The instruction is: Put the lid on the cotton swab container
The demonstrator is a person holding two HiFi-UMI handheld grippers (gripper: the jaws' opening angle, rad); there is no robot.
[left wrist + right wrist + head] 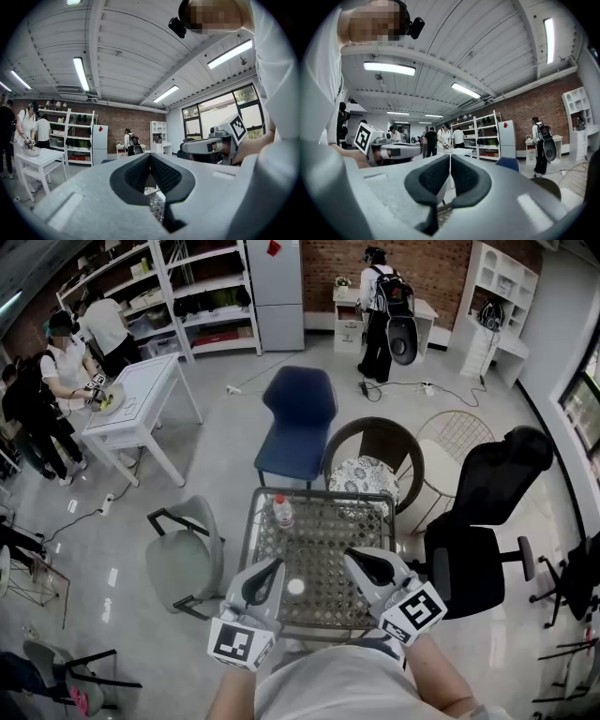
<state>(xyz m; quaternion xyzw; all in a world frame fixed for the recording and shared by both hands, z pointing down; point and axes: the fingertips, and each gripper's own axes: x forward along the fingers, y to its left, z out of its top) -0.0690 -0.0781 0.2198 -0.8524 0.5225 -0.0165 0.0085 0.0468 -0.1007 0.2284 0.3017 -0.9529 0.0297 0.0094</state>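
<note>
Left gripper (274,566) and right gripper (354,557): both pinched together, nothing between the pads, held level side by side above the near edge of the counter (367,521), touching nothing. Cotton swab container (281,511) stands upright at the counter's far left. Small white round lid (296,587) lies well apart from it, on the counter between the two grippers.

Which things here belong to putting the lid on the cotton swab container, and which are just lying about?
For the job: clear upright container with a reddish top; small white round piece, probably the lid; woven-top table; left gripper and right gripper, both shut, empty.

Just about: dark blue chair; black office chair; grey armchair; round brown chair with patterned cushion; white table.
</note>
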